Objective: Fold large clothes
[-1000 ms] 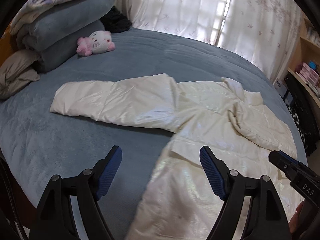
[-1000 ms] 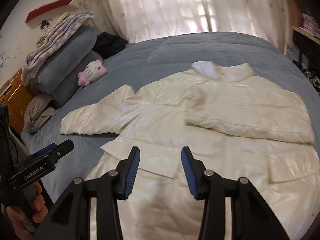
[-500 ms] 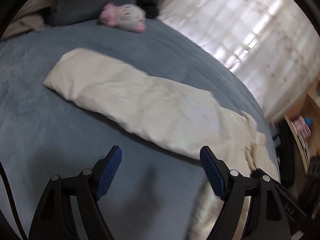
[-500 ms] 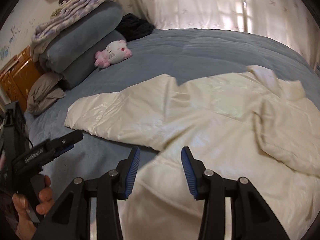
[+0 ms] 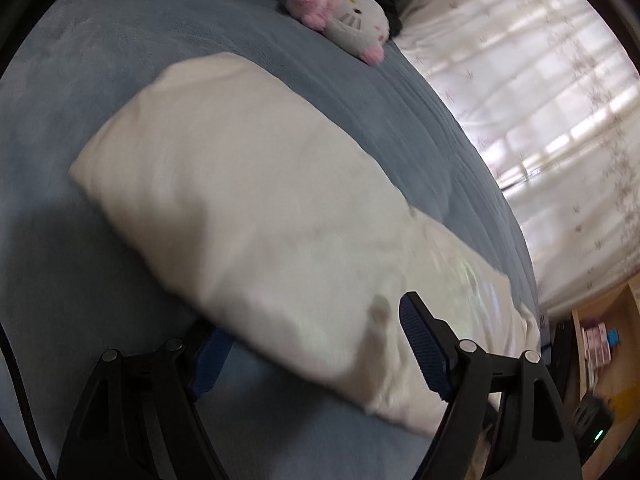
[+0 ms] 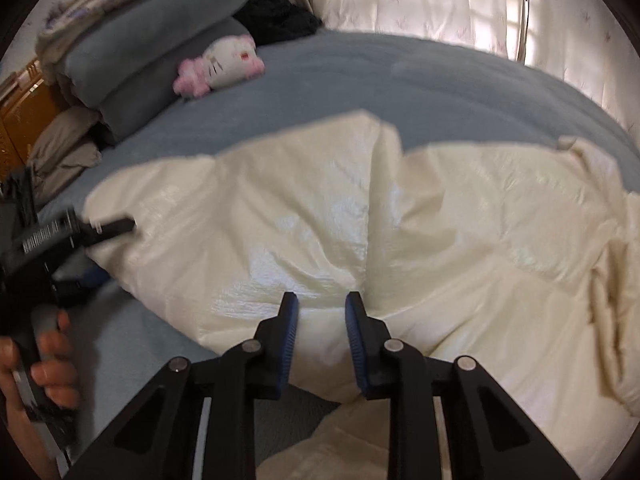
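Across the blue bed [image 6: 400, 80] our cream jacket [image 6: 440, 240] lies spread. Both claws have dropped to its outstretched sleeve [image 5: 248, 216]: left claw [image 5: 308, 344] spread astride it, right claw [image 6: 322, 308] just closing, pinching sleeve fabric, ready to fold inward.

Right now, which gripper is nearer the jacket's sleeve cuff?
Left. The left gripper straddles the sleeve near its cuff end; the right gripper sits farther along, where the sleeve meets the body.

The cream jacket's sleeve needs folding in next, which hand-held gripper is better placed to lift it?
Probably the left hand-held gripper: its open jaws straddle the sleeve. The right hand-held gripper pinches the jacket by the armpit.
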{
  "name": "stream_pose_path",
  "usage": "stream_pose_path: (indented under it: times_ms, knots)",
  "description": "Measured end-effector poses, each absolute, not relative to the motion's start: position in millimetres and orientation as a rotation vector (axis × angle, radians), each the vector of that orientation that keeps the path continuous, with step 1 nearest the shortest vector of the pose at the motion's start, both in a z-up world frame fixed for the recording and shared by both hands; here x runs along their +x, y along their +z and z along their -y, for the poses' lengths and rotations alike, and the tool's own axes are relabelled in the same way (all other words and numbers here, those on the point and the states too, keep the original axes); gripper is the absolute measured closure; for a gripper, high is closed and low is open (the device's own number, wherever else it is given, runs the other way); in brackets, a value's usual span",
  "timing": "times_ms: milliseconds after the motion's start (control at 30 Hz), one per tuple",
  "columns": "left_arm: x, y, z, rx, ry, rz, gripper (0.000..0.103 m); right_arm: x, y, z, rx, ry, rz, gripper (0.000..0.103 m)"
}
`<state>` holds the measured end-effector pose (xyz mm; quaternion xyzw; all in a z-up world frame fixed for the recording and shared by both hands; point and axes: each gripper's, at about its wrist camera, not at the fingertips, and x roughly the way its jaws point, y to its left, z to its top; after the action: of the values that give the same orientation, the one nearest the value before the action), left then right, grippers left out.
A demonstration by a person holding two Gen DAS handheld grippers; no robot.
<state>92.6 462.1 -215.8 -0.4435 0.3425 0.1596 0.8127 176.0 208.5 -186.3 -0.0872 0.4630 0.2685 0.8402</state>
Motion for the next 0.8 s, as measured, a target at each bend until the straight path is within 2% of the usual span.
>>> stream_pose_path:
  times_ms: [67, 133, 167, 233, 367, 567, 700, 800]
  knots:
    - [99, -216, -464, -0.916, 0.383, -0.72, 0.035, 174, -195, -211, -0.197, 0.563, -0.981, 0.078]
    - [102, -214, -461, -0.863, 0.44, -0.727, 0.057, 170, -199, -214, -0.224, 0.556, -0.965, 0.078]
    - [104, -213, -459, -0.85, 0.459, -0.723, 0.064, 168, -201, -216, -0.241, 0.553, -0.957, 0.078]
    - [105, -205, -454, -0.837, 0.459, -0.697, 0.09, 164, -205, -218, -0.266, 0.548, -0.944, 0.078]
    - [102, -164, -439, -0.717, 0.473, -0.651, 0.095, 162, -206, -216, -0.258, 0.553, -0.936, 0.078]
    - [108, -63, -364, -0.455, 0.379, -0.553, 0.096, 165, -199, -209, -0.221, 0.577, -0.959, 0.078]
    - [100, -4, -302, -0.273, 0.317, -0.482, 0.096, 164, -170, -169, -0.011, 0.629, -1.028, 0.078]
    - [98, 27, -254, -0.197, 0.239, -0.468, 0.096, 153, -143, -124, 0.093, 0.619, -1.005, 0.078]
